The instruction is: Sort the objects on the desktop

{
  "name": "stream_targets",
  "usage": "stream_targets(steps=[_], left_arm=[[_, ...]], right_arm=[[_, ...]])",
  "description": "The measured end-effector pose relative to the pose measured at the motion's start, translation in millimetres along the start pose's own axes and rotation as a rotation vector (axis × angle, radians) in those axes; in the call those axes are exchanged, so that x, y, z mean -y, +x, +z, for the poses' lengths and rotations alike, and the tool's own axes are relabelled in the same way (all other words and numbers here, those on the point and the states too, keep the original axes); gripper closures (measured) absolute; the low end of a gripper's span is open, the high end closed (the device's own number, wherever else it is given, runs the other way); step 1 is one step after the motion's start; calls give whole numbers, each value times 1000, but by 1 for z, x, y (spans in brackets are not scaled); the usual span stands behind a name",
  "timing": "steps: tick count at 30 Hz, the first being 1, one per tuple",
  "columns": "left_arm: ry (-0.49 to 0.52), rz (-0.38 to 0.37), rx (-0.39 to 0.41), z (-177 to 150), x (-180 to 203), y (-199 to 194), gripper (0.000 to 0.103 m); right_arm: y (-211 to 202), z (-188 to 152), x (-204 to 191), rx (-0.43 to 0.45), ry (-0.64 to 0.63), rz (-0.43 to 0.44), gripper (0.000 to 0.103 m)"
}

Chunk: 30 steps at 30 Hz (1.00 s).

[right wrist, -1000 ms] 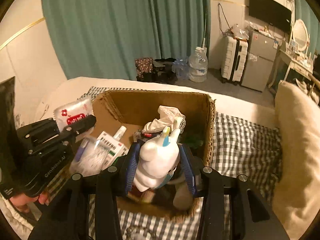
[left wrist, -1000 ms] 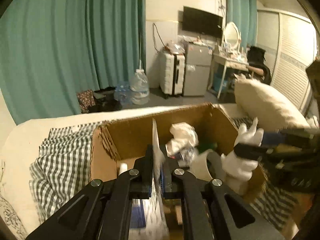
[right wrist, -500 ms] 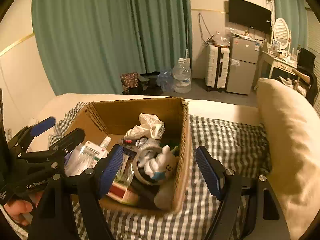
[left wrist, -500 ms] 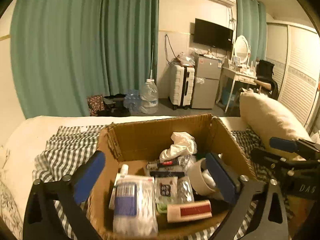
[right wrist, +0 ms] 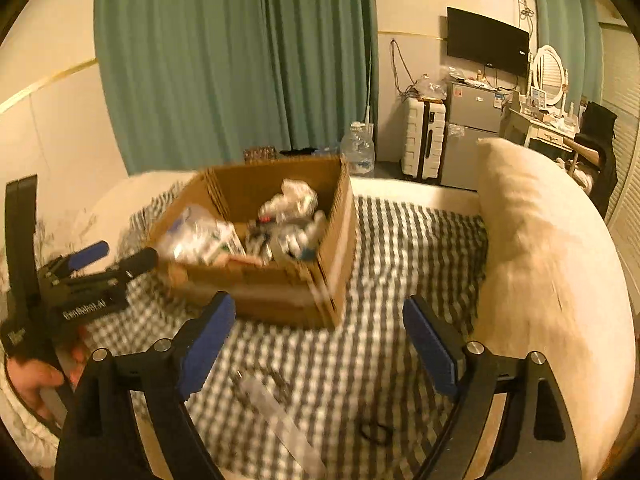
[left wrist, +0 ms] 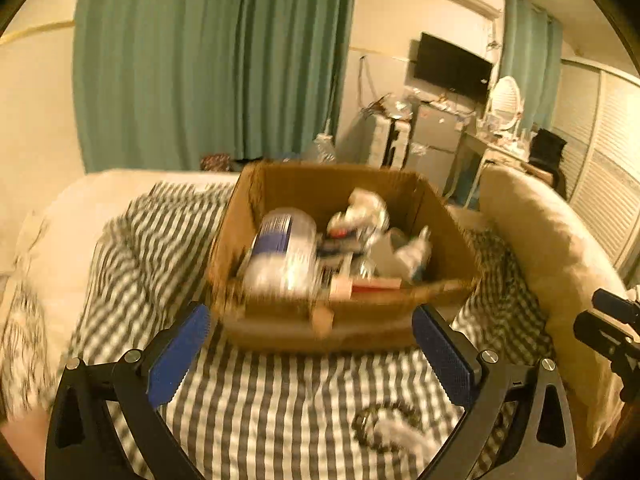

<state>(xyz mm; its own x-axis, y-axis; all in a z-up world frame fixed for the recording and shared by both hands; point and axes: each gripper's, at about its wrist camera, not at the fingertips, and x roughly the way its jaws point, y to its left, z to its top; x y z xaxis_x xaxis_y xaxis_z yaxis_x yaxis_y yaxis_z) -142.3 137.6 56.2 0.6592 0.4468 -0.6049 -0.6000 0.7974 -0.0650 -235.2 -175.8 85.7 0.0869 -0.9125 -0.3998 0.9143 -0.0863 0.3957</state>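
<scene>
Now both hand-held grippers, left [left wrist: 310, 350] and right [right wrist: 318, 344], gape empty, pulled back from the cardboard box [left wrist: 344, 316].

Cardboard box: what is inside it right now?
The cardboard box holds a blue-labelled clear packet, crumpled white material and blurred small items; its floor is covered.

Each wrist view looks forward and downward over the bed [left wrist: 280, 400], fairly near. Both share the cardboard box [left wrist: 344, 312] and green curtains [right wrist: 240, 60].

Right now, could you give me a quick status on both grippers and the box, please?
Left gripper open, empty. Right gripper open, empty, jaws just widened. Cardboard box full on checked blanket. Nothing blocking.
</scene>
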Motion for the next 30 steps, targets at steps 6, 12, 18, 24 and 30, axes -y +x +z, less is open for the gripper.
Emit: stream_targets(steps=[6, 12, 18, 24, 30], left_arm=[[-19, 18, -65, -58, 4, 21, 0], [56, -54, -164, -95, 26, 57, 0], [152, -108, -232, -122, 50, 77, 0], [173, 21, -235, -120, 29, 88, 0], [86, 26, -211, -106, -3, 85, 0]], right_arm=[[25, -31, 12, -110, -7, -8, 17], [52, -48, 11, -209, -13, -29, 17], [81, -77, -9, -349, -130, -61, 17], [101, -101, -20, -479, -153, 27, 25], [128, -139, -48, -601, -234, 101, 42]])
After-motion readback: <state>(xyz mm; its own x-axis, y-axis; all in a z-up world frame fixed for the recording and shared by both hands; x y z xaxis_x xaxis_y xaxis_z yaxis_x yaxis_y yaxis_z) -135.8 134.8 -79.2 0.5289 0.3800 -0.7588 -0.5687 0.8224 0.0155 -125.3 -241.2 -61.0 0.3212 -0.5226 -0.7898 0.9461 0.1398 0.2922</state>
